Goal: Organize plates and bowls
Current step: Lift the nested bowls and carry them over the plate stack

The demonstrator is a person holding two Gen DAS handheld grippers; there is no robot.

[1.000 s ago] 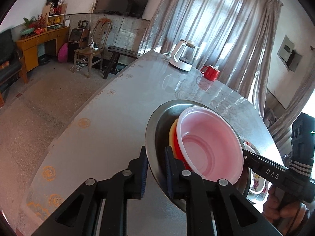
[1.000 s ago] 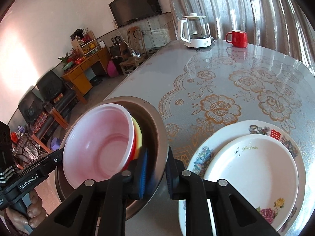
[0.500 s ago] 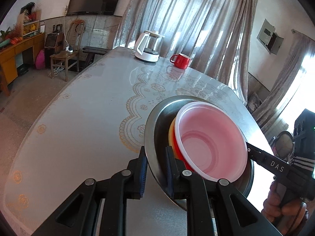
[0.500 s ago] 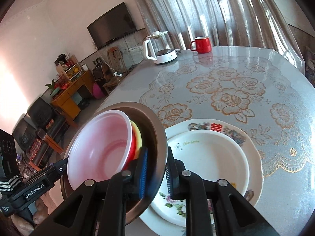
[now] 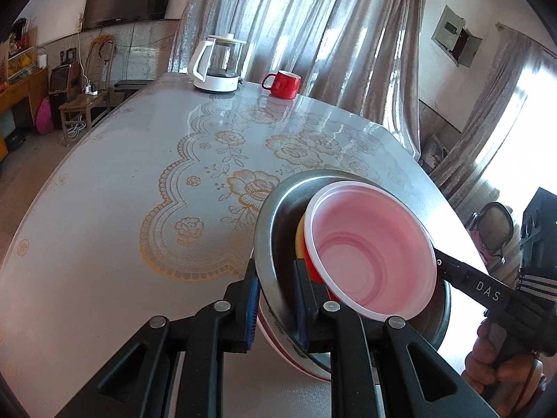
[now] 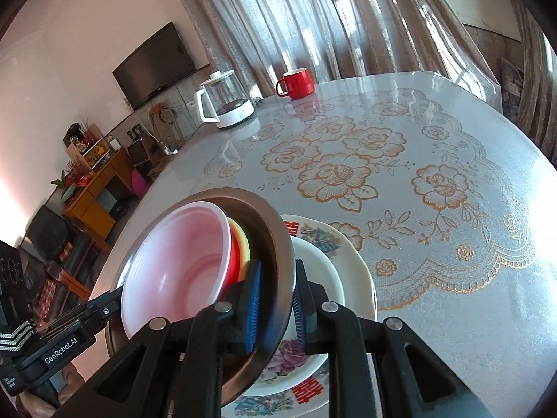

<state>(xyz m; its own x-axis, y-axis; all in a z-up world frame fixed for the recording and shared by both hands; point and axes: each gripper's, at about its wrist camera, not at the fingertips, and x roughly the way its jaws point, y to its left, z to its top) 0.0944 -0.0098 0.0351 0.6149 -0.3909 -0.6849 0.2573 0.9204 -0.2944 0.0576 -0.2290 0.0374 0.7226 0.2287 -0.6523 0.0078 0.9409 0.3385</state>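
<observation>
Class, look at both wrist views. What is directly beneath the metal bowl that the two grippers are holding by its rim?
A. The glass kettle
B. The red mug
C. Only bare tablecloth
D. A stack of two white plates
D. In the right wrist view the metal bowl, gripped by the right gripper and left gripper, overlaps the small white plate lying on the larger flowered plate.

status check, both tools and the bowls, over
Both tools, left and right, shut on steel bowl rim, opposite sides. Pink bowl nested inside. Bowl stack over plates. Kettle, mug far off.
</observation>
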